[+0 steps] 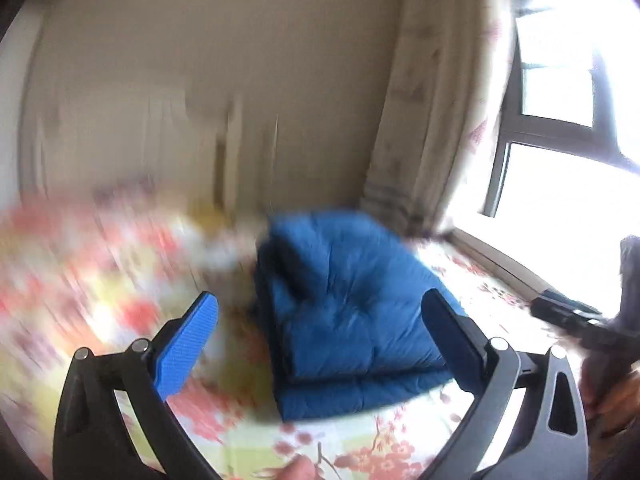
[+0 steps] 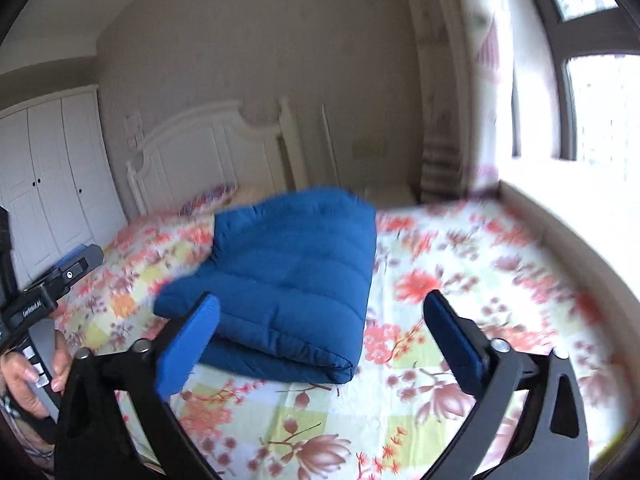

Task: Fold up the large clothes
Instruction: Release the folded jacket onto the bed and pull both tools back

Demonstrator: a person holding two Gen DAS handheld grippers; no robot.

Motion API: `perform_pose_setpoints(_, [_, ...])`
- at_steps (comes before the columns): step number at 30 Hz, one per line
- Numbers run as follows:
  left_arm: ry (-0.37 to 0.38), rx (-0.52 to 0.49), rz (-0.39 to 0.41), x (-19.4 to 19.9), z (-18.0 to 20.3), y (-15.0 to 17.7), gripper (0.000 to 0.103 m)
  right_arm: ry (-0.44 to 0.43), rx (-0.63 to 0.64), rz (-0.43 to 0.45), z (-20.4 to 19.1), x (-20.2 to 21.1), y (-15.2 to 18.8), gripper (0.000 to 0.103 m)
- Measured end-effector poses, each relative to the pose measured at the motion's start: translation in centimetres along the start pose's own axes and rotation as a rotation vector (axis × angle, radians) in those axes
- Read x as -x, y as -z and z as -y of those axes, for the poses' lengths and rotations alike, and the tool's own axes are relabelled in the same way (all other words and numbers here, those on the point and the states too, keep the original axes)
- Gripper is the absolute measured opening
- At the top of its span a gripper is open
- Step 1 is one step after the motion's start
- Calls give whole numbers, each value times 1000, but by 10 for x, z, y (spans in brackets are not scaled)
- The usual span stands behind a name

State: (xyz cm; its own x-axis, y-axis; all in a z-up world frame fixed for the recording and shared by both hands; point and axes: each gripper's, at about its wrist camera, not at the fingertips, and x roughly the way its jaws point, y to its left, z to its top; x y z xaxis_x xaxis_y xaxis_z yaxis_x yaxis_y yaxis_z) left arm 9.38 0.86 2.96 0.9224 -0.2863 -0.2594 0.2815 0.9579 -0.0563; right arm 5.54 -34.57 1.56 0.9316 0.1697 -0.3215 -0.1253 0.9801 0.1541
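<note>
Floral bed (image 2: 460,264), both jaws wide, empty

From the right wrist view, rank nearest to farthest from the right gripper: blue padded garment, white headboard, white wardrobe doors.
From the right gripper, open and empty:
1. Blue padded garment, folded on the floral bedspread, just ahead, centre-left.
2. White headboard, behind it at the bed's far end.
3. White wardrobe doors, far left; too close to the headboard to call.

A blue quilted padded garment (image 2: 288,280), folded into a thick bundle, lay on the bed's floral sheet (image 2: 460,280). The right tool (image 2: 320,336), black with blue pads, hung above it with jaws spread wide and nothing between them. At the left edge a hand (image 2: 28,376) gripped the other tool's black handle (image 2: 44,300).
</note>
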Motion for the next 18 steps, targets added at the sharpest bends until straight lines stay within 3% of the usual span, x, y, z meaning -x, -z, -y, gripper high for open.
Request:
perform_pose_setpoints(2, [-52,-58,55,19,26,-10,101,25,43,23,-13,16,-3,99])
perform_pose_setpoints(5, [-174,-60,56,36,48,-7,101,101,121,27,-35,24,1,99])
perform_pose_setpoints(8, [-145,-56,19,35,60,-3,101,134,175,-14,-49,21,14,99])
perform_pose_setpoints(12, [-161,-47,-26,33,57,5,101,129,184,-57,-59,11,28,99])
perform_pose_setpoints(18, [-185,-29,-50,32,52,14,101,124,176,-36,-66,8,28,99])
